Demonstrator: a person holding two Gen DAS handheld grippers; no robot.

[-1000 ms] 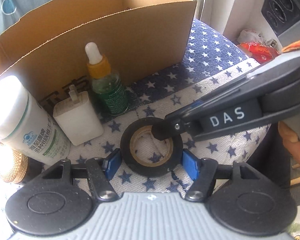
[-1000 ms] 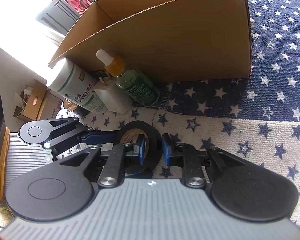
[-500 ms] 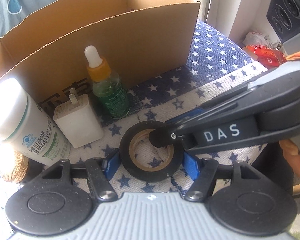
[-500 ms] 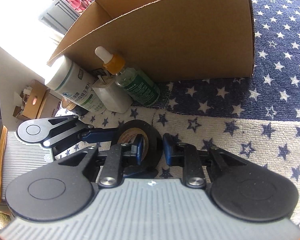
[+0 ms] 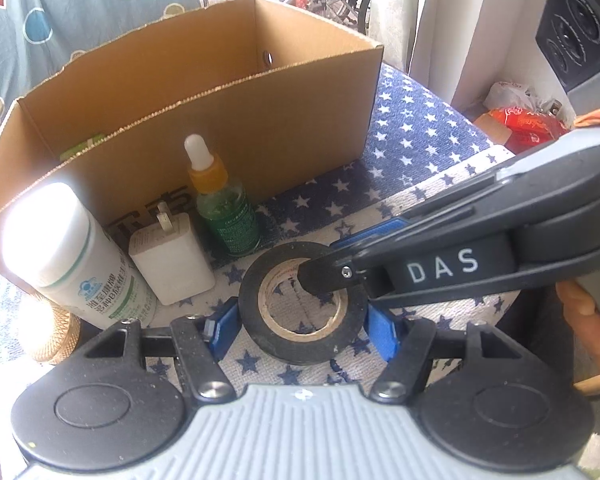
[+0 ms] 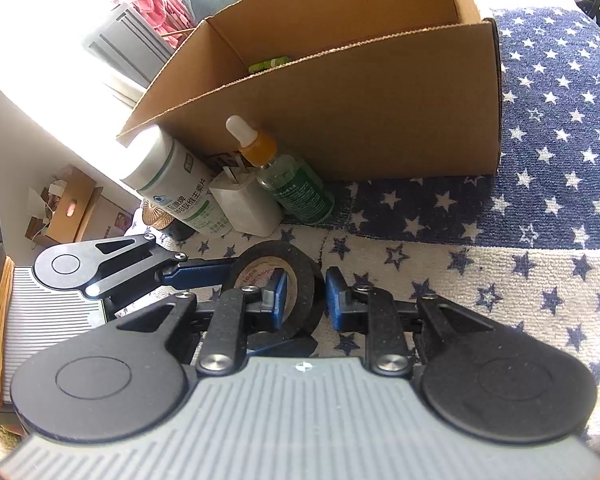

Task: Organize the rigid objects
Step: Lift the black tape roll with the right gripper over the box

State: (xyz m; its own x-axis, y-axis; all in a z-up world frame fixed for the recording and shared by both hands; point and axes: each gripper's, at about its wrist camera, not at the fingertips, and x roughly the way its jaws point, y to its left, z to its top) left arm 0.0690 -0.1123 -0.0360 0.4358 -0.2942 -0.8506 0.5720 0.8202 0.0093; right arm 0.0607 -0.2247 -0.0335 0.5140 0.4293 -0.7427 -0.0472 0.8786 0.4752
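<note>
A black tape roll point(image 5: 303, 305) is lifted off the star-patterned cloth, tilted up. My left gripper point(image 5: 302, 326) straddles it with a blue pad at each side, touching or nearly so. My right gripper point(image 6: 305, 294) holds the roll's wall point(image 6: 312, 292), one finger inside the hole and one outside; a narrow gap shows at the outer pad. It enters the left wrist view from the right point(image 5: 324, 276). An open cardboard box point(image 5: 204, 120) stands behind, with a green item point(image 6: 269, 64) inside.
In front of the box stand a white pill bottle point(image 5: 72, 256), a white charger plug point(image 5: 172, 260) and a green dropper bottle point(image 5: 224, 208). A woven coaster point(image 5: 52, 332) lies at the left edge. Bags point(image 5: 528, 120) and a speaker point(image 5: 580, 36) lie off the right edge.
Both grippers have risen together with the tape roll, so the box interior now shows over its front wall. The roll stays between the fingers.
</note>
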